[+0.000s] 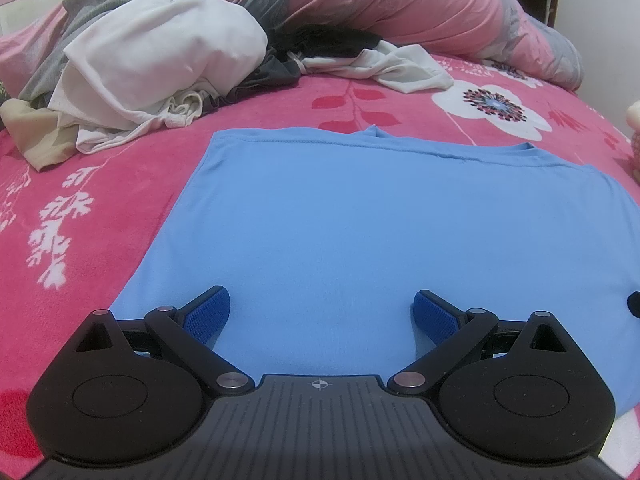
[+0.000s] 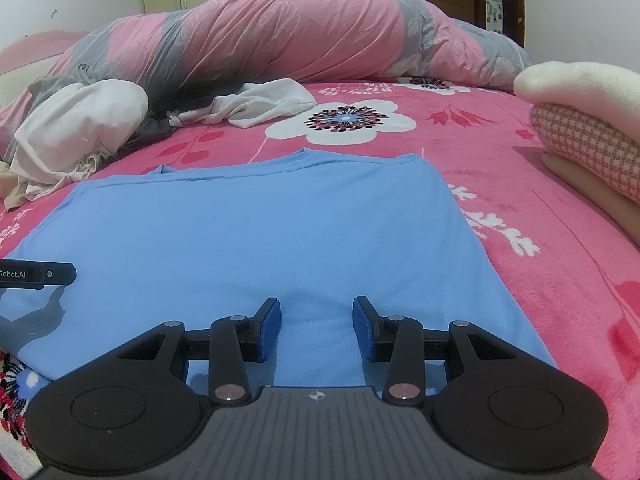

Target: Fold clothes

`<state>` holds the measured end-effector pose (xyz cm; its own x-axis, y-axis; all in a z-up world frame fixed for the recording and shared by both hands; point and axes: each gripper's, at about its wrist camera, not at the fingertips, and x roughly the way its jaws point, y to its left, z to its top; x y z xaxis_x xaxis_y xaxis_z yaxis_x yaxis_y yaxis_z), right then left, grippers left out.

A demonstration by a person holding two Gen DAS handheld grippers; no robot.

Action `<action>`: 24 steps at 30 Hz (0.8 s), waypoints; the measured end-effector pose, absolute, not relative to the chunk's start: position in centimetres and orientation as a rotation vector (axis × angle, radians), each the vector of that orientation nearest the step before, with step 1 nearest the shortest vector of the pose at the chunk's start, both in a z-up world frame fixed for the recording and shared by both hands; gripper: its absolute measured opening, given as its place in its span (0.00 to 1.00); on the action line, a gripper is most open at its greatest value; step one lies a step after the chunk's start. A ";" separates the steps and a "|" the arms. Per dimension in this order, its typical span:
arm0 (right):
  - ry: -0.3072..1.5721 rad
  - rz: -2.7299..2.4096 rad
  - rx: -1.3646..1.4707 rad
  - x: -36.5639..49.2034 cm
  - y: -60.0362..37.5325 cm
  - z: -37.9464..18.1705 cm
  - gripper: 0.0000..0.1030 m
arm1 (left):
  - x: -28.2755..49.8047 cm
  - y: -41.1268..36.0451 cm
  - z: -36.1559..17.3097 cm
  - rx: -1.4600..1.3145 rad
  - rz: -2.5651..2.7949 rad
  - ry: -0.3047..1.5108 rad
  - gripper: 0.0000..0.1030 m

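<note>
One light blue garment [image 1: 320,220] lies flat on the pink flowered bedspread [image 1: 100,208], folded into a rough rectangle with its stitched hem at the far edge. It fills the middle of both wrist views.

Two grippers hover over its near edge. The left gripper [image 1: 322,312] has its two blue pads [image 1: 206,314] spread wide, with nothing between them but the flat cloth below. The right gripper [image 2: 317,328] has its pads [image 2: 270,328] partly apart, and a low ridge of the blue fabric rises between them; whether the pads press on it cannot be told. In the right wrist view the tip of the left gripper shows at 9 o'clock.

At 10 o'clock from the blue garment sits one heap of unfolded clothes [image 1: 160,64] (white, grey and beige pieces, too tangled to count). One more white piece [image 1: 400,66] lies loose at 12 o'clock. Behind them stretches one rolled pink-and-grey quilt [image 2: 260,36]. At 2 o'clock in the right view rests one cream and checked cushion [image 2: 588,128].
</note>
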<state>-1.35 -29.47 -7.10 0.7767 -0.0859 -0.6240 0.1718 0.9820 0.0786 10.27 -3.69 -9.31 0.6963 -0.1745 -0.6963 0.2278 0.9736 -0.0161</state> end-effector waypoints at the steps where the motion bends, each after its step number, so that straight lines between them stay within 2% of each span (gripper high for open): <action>1: 0.668 -0.140 0.134 -1.4 -29.5 -7.1 0.41 | 10.3 -3.7 -9.3 0.074 -0.224 0.768 0.97; 24: 0.663 -0.137 0.137 -1.5 -29.4 -7.2 0.41 | 10.3 -3.7 -9.3 0.079 -0.225 0.766 0.97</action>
